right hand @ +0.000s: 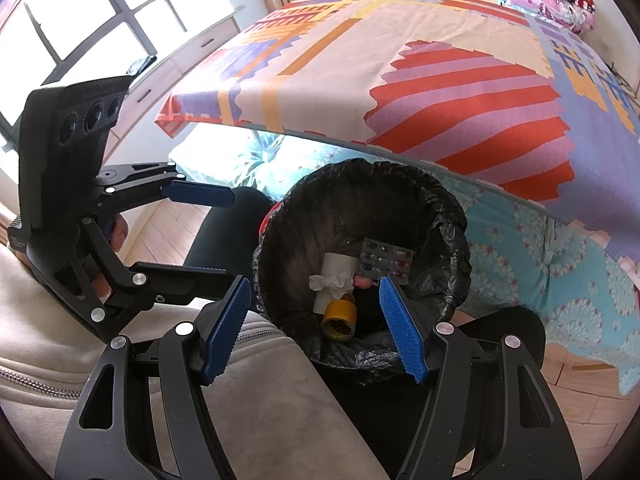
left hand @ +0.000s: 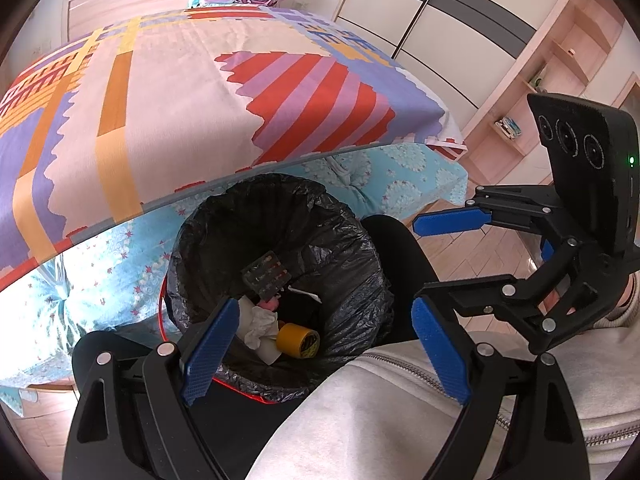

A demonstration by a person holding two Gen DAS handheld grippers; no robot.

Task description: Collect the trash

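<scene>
Both grippers are built alike — the left gripper (left hand: 324,354) and the right gripper (right hand: 316,330) are made of black plastic links joined by round silver pins. Each finger is faced with a blue ribbed pad (left hand: 210,346). A black block with three round lenses (left hand: 568,136) and a small green light (left hand: 631,160) is carried on the right gripper. The person is dressed in a light grey zipped jacket (left hand: 360,412) and black trousers (left hand: 404,256) — bare fingers (right hand: 116,236) are glimpsed behind the left gripper's links.

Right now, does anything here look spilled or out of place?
Nothing stands out. The yellow tape roll, crumpled white tissue and foil pill blister pack all lie inside the black-lined trash bin; nothing spilled in view.
</scene>
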